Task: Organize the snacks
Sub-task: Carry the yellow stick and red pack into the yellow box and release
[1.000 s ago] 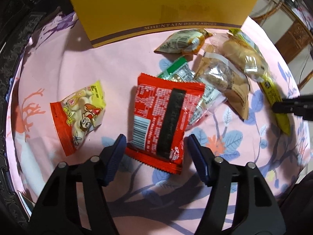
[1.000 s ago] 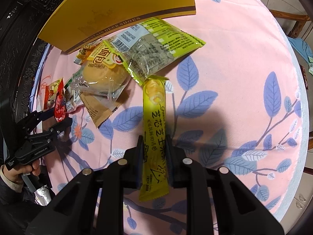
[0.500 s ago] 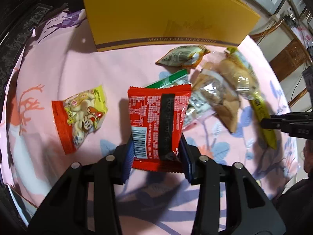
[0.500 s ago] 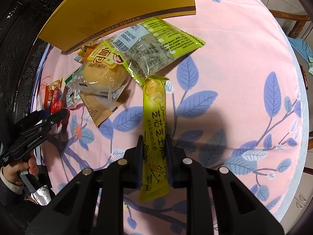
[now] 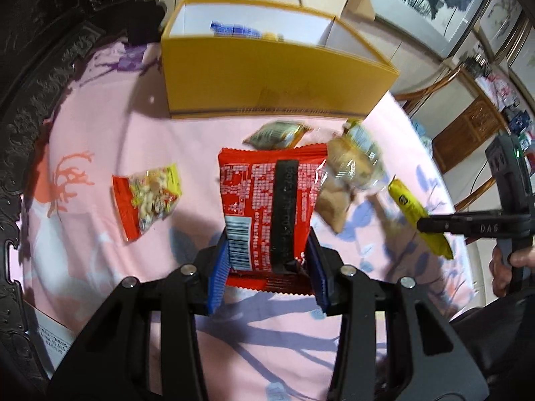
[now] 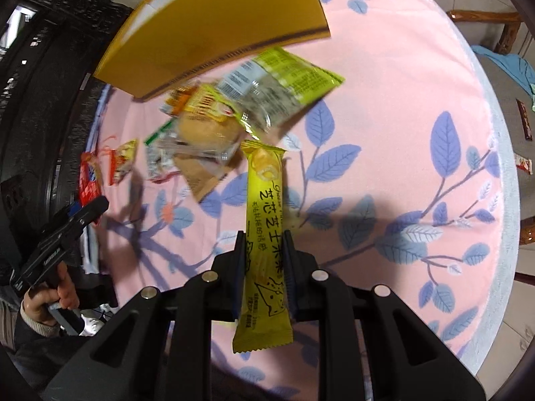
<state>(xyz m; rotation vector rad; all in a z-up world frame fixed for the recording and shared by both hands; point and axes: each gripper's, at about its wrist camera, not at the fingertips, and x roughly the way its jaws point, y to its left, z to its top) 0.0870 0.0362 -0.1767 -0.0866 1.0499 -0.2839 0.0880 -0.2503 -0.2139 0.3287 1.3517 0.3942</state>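
1. The left gripper (image 5: 267, 267) is clamped on the lower end of the red snack packet (image 5: 272, 200), blue pads pressing both side edges; the packet stands up off the pink tablecloth (image 5: 110, 140), its top edge level with the small packets behind it.
2. Those jaws have just been closing, and the packet sits squarely between them, barcode side facing the camera.
3. The right gripper (image 6: 264, 264) is pinched tight on the long yellow stick snack (image 6: 265, 220), gripping it below the middle; the top end points away toward the pile, and the bottom end hangs out past the fingers.
4. Dead ahead in the left view: the yellow box (image 5: 267, 77), open on top, white inside, something blue lying in it. Its near wall stands straight up from the cloth.
5. Between packet and box there is a bare strip of cloth, with only a small brownish packet (image 5: 276, 133) at its right.
6. Left of the red packet, well apart, lies a peanut packet (image 5: 147, 200) flat on open cloth.
7. Right side is crowded: bread packets (image 5: 351, 173) heaped together, close beside the red packet's right edge.
8. In the right view the rounded table edge (image 6: 501, 200) curves down the right, with wide empty cloth beside it.
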